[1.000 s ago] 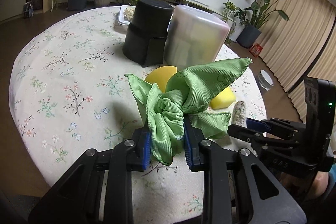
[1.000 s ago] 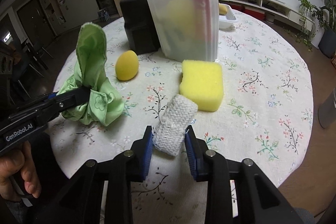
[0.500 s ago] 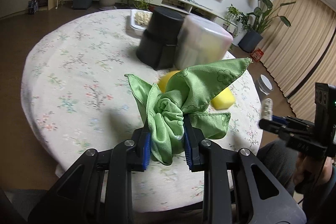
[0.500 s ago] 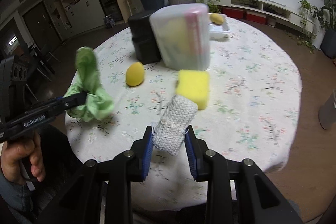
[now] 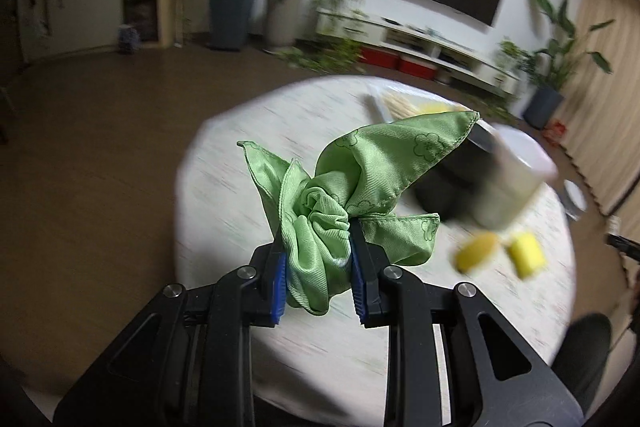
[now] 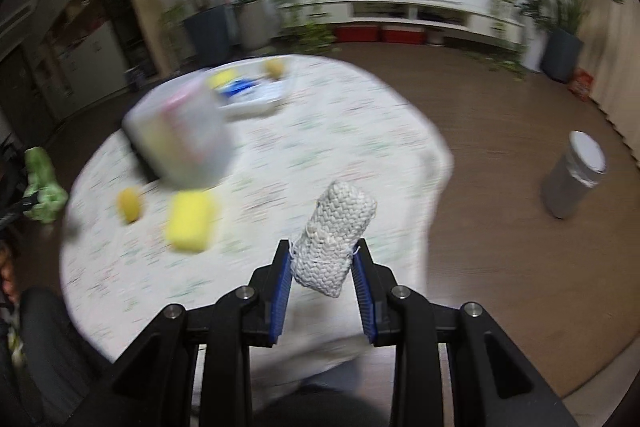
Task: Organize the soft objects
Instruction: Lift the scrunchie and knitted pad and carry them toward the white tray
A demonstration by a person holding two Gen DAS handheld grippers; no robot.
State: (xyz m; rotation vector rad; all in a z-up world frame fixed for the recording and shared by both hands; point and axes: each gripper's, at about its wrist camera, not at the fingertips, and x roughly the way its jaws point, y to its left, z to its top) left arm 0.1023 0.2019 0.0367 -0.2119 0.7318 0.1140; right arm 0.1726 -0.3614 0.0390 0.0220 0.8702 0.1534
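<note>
My left gripper [image 5: 318,247] is shut on a bunched green cloth [image 5: 360,179], held up above the near edge of the round floral table [image 5: 248,163]. My right gripper [image 6: 322,255] is shut on a rolled white knitted cloth [image 6: 338,227], lifted over the table's near right side. On the table lie a yellow rectangular sponge [image 6: 190,221] and a yellow egg-shaped sponge [image 6: 129,203]; both sponges also show blurred in the left wrist view, the block [image 5: 527,254] and the egg [image 5: 476,250]. The green cloth [image 6: 42,187] appears at the right wrist view's far left.
A translucent box [image 6: 180,143] and a black container [image 5: 448,183] stand mid-table. A white tray [image 6: 256,95] with small items sits at the far side. A grey bin [image 6: 574,179] stands on the wooden floor. Potted plants line the wall. A person's dark trouser leg [image 5: 582,355] is near the table.
Both grippers have pulled back and risen from the table, each keeping its cloth. The table and its objects now look smaller and farther, and the views are motion-blurred.
</note>
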